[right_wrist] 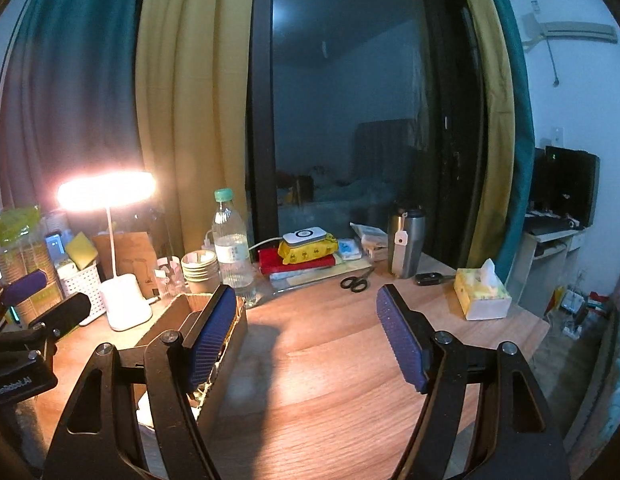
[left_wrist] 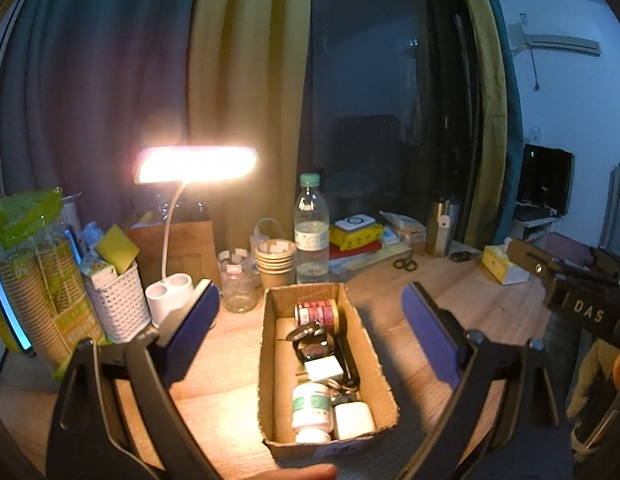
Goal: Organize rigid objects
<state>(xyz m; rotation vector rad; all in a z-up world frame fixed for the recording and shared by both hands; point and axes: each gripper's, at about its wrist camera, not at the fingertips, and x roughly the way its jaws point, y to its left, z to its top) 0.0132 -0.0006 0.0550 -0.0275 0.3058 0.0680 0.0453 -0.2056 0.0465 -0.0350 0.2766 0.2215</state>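
At the far left of your desk stands a sleeve of paper cups point(left_wrist: 38, 272) in green wrapping, and just beside it a white basket point(left_wrist: 116, 304) with a yellow sponge poking out. Next along, the lit desk lamp point(left_wrist: 196, 164) rises from its white base, with a glass jar point(left_wrist: 238, 284), a stack of brown paper cups point(left_wrist: 274, 266) and a water bottle point(left_wrist: 311, 232) behind the box. Your left gripper point(left_wrist: 310, 320) hangs above the cardboard box point(left_wrist: 383, 376), its jaws spread wide and holding nothing, one blue pad on each side of the box. Inside the box you have a red tin point(left_wrist: 315, 312) at the far end, a dark round item, a white charger block point(left_wrist: 322, 370), a white pill bottle point(left_wrist: 311, 410) with a green label and a white jar point(left_wrist: 353, 420) nearest you. Moving right, your right gripper point(right_wrist: 306, 344) sits over the bare wooden table point(right_wrist: 329, 380), jaws likewise wide apart and empty, its left pad just beside the box's right wall. Beyond it lie black scissors point(right_wrist: 354, 282), a steel tumbler point(right_wrist: 405, 242), a car key point(right_wrist: 429, 279) and, furthest right, a yellow tissue box point(right_wrist: 481, 294)
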